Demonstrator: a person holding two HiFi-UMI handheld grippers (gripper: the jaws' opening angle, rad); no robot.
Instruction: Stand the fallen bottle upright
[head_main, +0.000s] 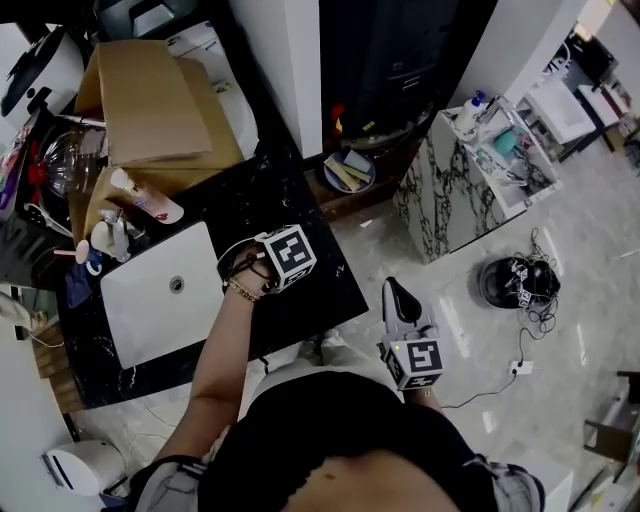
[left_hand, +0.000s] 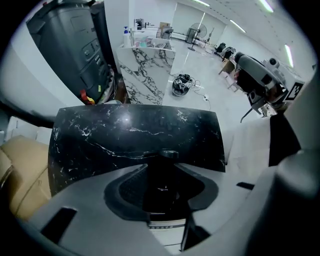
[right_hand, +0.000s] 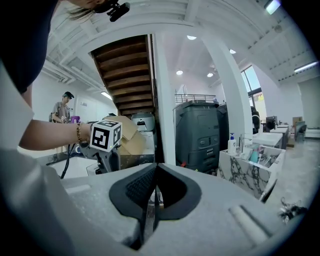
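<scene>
A dark bottle (left_hand: 161, 182) with a round cap (left_hand: 169, 153) and a white label sits between the jaws of my left gripper (left_hand: 162, 167), and the pads press on its sides. The cap lies at the far end of the jaws, over the black marble counter (left_hand: 135, 132). In the head view the left gripper (head_main: 275, 265) points down at that counter (head_main: 310, 300) and its marker cube hides the bottle. My right gripper (head_main: 397, 290) hangs off the counter's right edge above the floor. It is shut (right_hand: 154, 200) with nothing in it.
A white sink (head_main: 160, 290) is set in the counter to the left. Behind it stand a cardboard box (head_main: 150, 100), a lying pale bottle (head_main: 145, 197) and a spray bottle (head_main: 112, 235). A white marble cabinet (head_main: 470, 170) and a cable bundle (head_main: 515, 282) are at the right.
</scene>
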